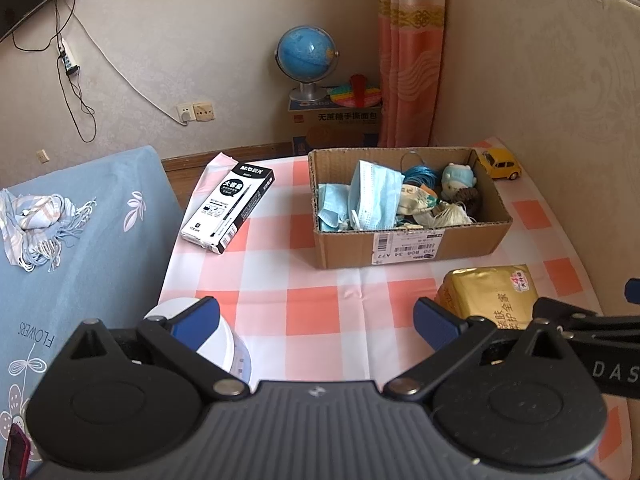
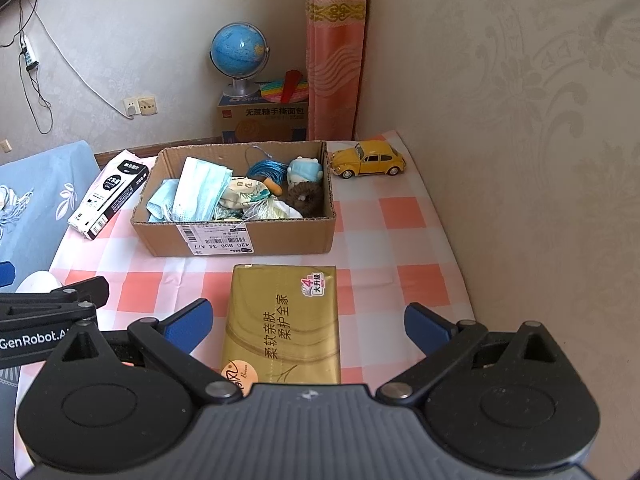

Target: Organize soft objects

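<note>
A cardboard box [image 1: 404, 246] [image 2: 280, 236] stands on the checked tablecloth and holds blue face masks [image 1: 374, 196] [image 2: 200, 190], a coil of blue cord [image 1: 420, 176], a small blue plush [image 1: 458, 178] [image 2: 305, 171], a brown scrunchie [image 2: 306, 200] and other soft bits. A gold tissue pack [image 2: 284, 324] [image 1: 490, 296] lies in front of the box. My right gripper [image 2: 308, 326] hangs open above its near end, fingers either side. My left gripper [image 1: 316, 320] is open over bare cloth, nothing between its fingers.
A black-and-white pen box [image 1: 230, 206] [image 2: 108, 196] lies left of the cardboard box, a yellow toy car [image 2: 368, 158] [image 1: 500, 164] at its right. A white round container [image 1: 216, 340] sits under my left finger. A scarf [image 1: 36, 220] lies on the blue-covered surface at left. Wall close on the right.
</note>
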`<action>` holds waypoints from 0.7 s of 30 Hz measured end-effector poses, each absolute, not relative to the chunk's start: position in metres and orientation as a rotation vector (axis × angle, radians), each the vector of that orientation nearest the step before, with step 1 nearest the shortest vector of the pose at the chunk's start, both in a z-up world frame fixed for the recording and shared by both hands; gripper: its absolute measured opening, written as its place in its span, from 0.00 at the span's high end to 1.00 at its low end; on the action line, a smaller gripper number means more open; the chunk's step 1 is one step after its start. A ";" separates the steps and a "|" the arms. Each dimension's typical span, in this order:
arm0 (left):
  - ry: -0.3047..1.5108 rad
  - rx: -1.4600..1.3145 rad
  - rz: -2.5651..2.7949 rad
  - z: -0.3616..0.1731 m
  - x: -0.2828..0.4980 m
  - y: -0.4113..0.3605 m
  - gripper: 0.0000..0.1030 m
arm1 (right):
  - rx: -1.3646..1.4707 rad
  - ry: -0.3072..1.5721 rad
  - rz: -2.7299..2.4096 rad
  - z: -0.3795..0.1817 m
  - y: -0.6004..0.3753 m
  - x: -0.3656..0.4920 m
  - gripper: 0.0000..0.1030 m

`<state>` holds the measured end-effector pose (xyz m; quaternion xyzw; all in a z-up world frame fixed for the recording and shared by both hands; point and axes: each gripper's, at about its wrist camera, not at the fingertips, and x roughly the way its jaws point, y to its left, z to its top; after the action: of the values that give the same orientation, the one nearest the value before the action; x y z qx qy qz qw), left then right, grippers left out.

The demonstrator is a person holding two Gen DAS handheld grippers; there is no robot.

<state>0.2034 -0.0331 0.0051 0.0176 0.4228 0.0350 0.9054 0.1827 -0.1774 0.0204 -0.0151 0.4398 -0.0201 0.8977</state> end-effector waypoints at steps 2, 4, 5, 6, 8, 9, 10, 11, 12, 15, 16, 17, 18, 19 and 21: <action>0.875 0.035 0.073 0.005 0.204 -0.033 0.01 | -0.031 0.910 -0.041 0.020 -0.178 0.182 0.00; 0.874 0.035 0.074 0.005 0.204 -0.033 0.01 | -0.031 0.909 -0.042 0.020 -0.178 0.182 0.00; 0.875 0.036 0.074 0.005 0.204 -0.034 0.01 | -0.030 0.910 -0.043 0.020 -0.178 0.182 0.00; 0.874 0.036 0.073 0.005 0.204 -0.033 0.01 | -0.029 0.911 -0.042 0.020 -0.178 0.182 0.00; 0.874 0.035 0.074 0.005 0.203 -0.033 0.01 | -0.030 0.911 -0.043 0.020 -0.178 0.182 0.00; 0.874 0.035 0.073 0.005 0.204 -0.033 0.01 | -0.029 0.911 -0.042 0.020 -0.178 0.182 0.00; 0.874 0.035 0.072 0.005 0.204 -0.033 0.01 | -0.028 0.911 -0.041 0.020 -0.178 0.182 0.00; 0.874 0.036 0.071 0.005 0.203 -0.034 0.01 | -0.029 0.911 -0.044 0.020 -0.178 0.182 0.00; 0.875 0.036 0.072 0.005 0.203 -0.034 0.01 | -0.028 0.911 -0.044 0.020 -0.178 0.182 0.00; 0.876 0.034 0.073 0.006 0.203 -0.033 0.01 | -0.029 0.910 -0.045 0.020 -0.178 0.182 0.00; 0.877 0.034 0.074 0.006 0.203 -0.033 0.01 | -0.029 0.910 -0.044 0.020 -0.178 0.182 0.00; 0.876 0.035 0.074 0.006 0.203 -0.034 0.01 | -0.028 0.911 -0.044 0.020 -0.178 0.182 0.00; 0.876 0.035 0.073 0.006 0.203 -0.034 0.01 | -0.029 0.911 -0.045 0.020 -0.178 0.182 0.00; 0.876 0.034 0.073 0.006 0.203 -0.034 0.01 | -0.030 0.910 -0.044 0.020 -0.178 0.182 0.00; 0.876 0.035 0.074 0.006 0.203 -0.034 0.01 | -0.027 0.910 -0.044 0.020 -0.178 0.182 0.00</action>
<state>0.2032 -0.0336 0.0055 0.0170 0.4241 0.0358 0.9048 0.1820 -0.1783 0.0202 -0.0129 0.4393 -0.0212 0.8980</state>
